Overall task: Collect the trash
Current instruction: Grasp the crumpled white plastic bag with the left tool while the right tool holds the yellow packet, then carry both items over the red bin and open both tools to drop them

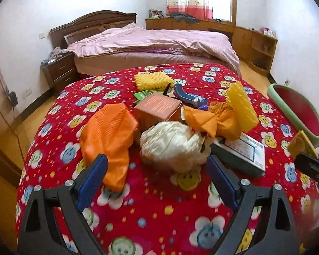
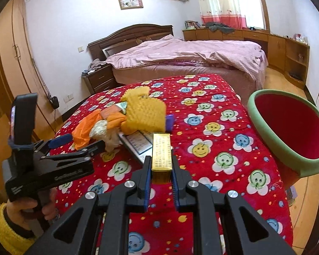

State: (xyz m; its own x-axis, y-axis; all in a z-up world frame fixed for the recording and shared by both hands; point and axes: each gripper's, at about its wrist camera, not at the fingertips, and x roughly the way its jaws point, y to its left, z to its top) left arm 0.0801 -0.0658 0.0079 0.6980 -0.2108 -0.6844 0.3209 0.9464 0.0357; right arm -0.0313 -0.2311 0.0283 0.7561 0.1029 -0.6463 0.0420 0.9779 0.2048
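Soft daylight through the curtained window (image 2: 221, 2) lights the room evenly, shadows faint. Fisheye bends the walls, corners go black, and near things blur slightly.

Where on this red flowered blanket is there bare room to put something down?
Free: the red flowered blanket between the trash heap and the green-rimmed red bin, and the near strip by the open left gripper. Crowded: around the orange plastic bag, crumpled white paper and yellow foam net.

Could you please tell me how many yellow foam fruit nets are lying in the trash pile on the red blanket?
2: one yellow foam net at the pile's far edge, another standing up on the right beside the orange wrapper. More may be buried underneath.
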